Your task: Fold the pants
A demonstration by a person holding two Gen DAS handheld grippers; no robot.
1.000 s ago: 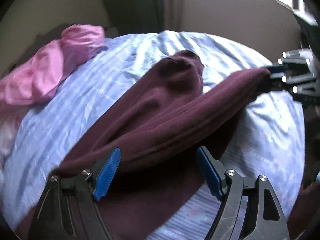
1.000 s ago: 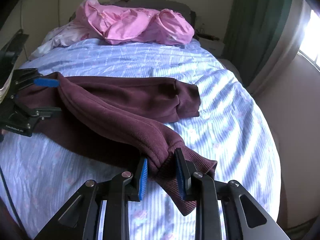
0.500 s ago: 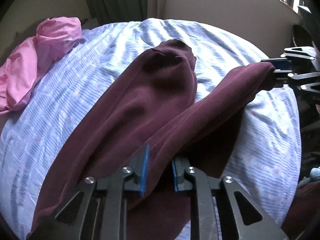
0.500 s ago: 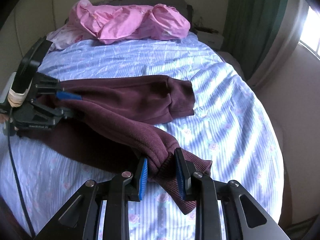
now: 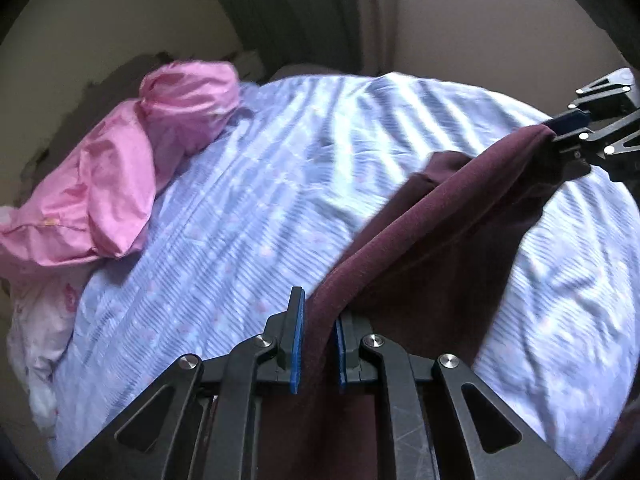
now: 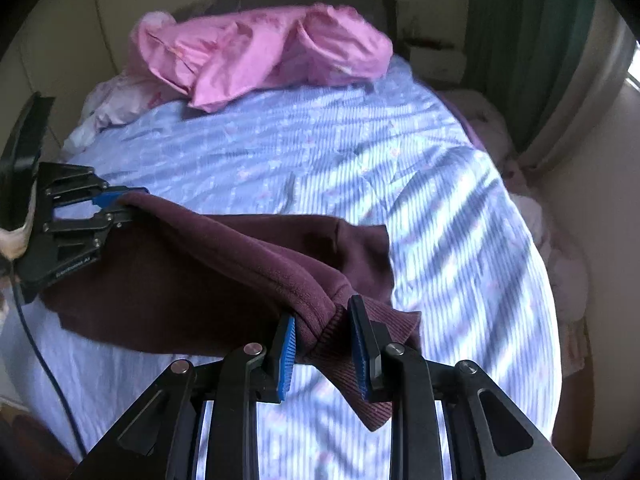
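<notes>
The maroon fleece pants (image 5: pixel 440 240) lie across the blue striped bed sheet (image 5: pixel 260 200). In the left wrist view my left gripper (image 5: pixel 319 344) is shut on a raised fold of the pants, the cloth pinched between its blue pads. From there the fold runs taut to my right gripper (image 5: pixel 570 128) at the far right. In the right wrist view my right gripper (image 6: pixel 323 346) is shut on the ribbed cuff end of the upper leg. This leg hangs lifted over the rest of the pants (image 6: pixel 200 272), and my left gripper (image 6: pixel 110 204) grips its other end.
Crumpled pink bedding (image 6: pixel 260 52) is piled at the head of the bed, also seen as pink bedding (image 5: pixel 140 160) at the left. A green curtain (image 6: pixel 520 40) hangs at the right beside the wall. A black cable (image 6: pixel 40 360) trails from the left gripper. The sheet (image 6: pixel 320 152) beyond the pants is bare.
My left gripper went from wide open to shut on the pants. Both grippers then rose and carried the held leg across, toward the other leg and the pink bedding.
</notes>
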